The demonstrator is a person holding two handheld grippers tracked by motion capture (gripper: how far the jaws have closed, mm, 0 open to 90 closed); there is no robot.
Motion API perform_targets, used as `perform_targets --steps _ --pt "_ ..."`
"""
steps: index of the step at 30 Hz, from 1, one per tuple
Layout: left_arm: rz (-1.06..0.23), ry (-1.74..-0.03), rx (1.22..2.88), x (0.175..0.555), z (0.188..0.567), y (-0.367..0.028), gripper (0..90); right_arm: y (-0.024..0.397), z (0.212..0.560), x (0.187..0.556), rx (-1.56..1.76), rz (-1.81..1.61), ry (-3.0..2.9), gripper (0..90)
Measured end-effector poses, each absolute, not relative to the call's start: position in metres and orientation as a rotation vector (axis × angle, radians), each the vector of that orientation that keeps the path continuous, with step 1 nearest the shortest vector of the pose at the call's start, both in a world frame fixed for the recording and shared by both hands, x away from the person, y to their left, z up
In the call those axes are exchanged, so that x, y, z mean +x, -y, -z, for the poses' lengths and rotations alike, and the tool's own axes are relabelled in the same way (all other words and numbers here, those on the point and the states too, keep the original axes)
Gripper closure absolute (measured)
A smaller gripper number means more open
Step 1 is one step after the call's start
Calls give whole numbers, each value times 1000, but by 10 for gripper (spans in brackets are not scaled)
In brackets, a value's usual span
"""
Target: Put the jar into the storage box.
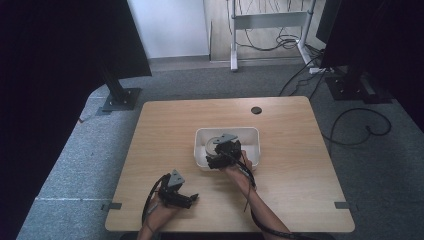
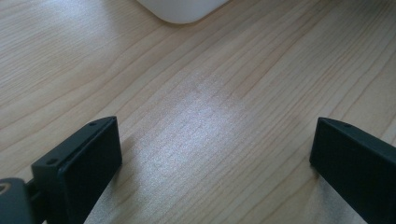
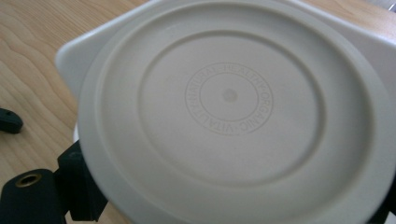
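Right gripper (image 1: pixel 218 159) down inside the white tub (image 1: pixel 252 134), jaws apparently pinching the round white lid (image 3: pixel 233 116) by its rim: one jaw block dark at the lower left edge of the disc in the right gripper view, the other mostly hidden behind the lower right edge, so a firm pinch judged rather than plainly seen. Lid lying flat-on ahead of the jaws, face turned toward the camera, no long axis to speak of, just a circle with the grip across its near edge. Any lift probably straight up and out between the tub walls, clear of the rim.

Left gripper (image 1: pixel 182 199) well apart, down near the front edge of the bench (image 2: pixel 205 116), jaws spread wide with nothing between them but bare wood; a rounded corner of the tub just beyond, above the jaws in the left gripper view. Right hand (image 1: pixel 239 165) plainly the nearer one, already on the piece.

Lid: smooth matte plastic, off-white, moulded in concentric steps with a raised outer lip, a small centre dimple, embossed lettering in a ring around it. Tub: rounded-rectangle, same pale plastic, thin-walled. Bench: pale wood grain, light sheen. Jaws: black, blocky, flat-faced.
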State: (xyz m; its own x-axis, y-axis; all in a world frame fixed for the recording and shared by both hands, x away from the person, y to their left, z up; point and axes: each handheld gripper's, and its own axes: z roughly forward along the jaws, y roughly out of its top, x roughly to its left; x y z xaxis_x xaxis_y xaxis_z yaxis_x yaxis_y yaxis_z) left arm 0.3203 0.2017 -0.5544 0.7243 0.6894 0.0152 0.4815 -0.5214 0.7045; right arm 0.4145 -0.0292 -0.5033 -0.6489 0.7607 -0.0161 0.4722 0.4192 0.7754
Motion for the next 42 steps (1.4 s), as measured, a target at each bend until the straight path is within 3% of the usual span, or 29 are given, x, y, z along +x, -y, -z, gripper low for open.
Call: perform_targets --steps 28,34,42 --pt "-382 -882 2225 320 554 -202 19 21 522 424 1124 -1040 -2352 93" --pt "-383 -881 2225 320 554 -202 19 24 518 425 1157 -1087 -2347 6" --pt "-383 -882 2225 320 554 -202 19 27 513 421 1103 -1067 -2343 4"
